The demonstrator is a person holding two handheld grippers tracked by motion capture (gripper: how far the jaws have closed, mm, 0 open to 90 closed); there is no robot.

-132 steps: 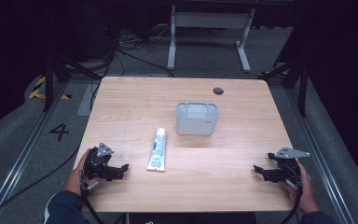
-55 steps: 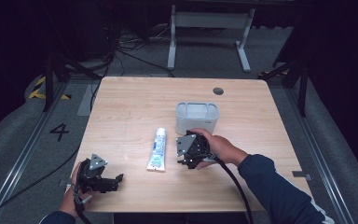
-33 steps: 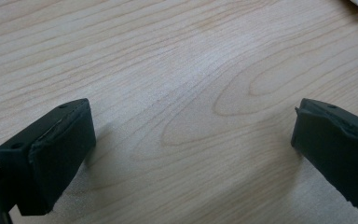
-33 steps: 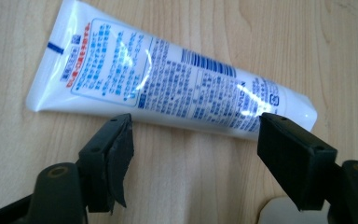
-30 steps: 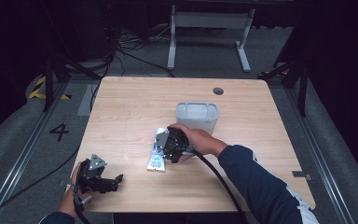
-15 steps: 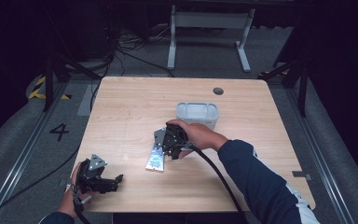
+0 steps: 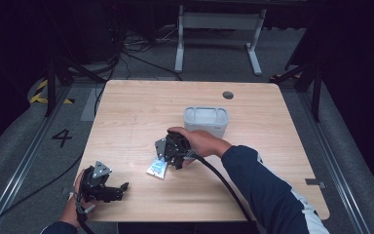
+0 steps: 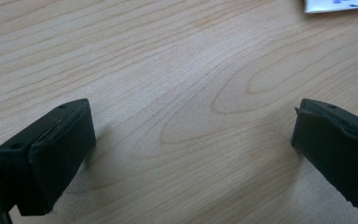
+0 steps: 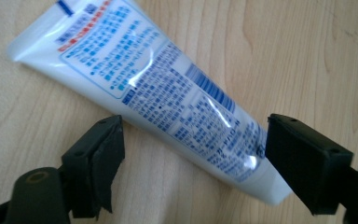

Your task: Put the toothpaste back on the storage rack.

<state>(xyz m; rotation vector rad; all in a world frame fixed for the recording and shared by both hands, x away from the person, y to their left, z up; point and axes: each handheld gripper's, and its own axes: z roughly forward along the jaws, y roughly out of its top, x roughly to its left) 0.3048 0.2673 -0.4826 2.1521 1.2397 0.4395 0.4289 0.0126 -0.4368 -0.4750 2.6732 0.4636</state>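
A white toothpaste tube (image 7: 156, 168) with blue print lies flat on the wooden table (image 7: 272, 161), a little in front and left of centre. My right gripper (image 7: 166, 158) hovers right over it, tilted down. In the right gripper view the tube (image 9: 168, 88) runs slantwise between the jaws of this gripper (image 9: 193, 128), which have just been opening and stand wide to either side of it. My left gripper (image 7: 121, 190) rests low at the table's front left, open, with bare wood between its jaws (image 8: 191, 116). A corner of the tube (image 8: 335, 4) peeks in at the top right of the left gripper view.
A grey open-topped bin (image 7: 205, 121) stands just behind the right hand, near the table's middle. A round cable hole (image 7: 228, 95) sits at the back edge. Beyond the table are a white metal stand (image 7: 219, 22) and cables on the floor.
The right hand came from the table's front right edge across to the tube and has settled over it. Over the last second it barely shifted. The left gripper stayed at the front left.
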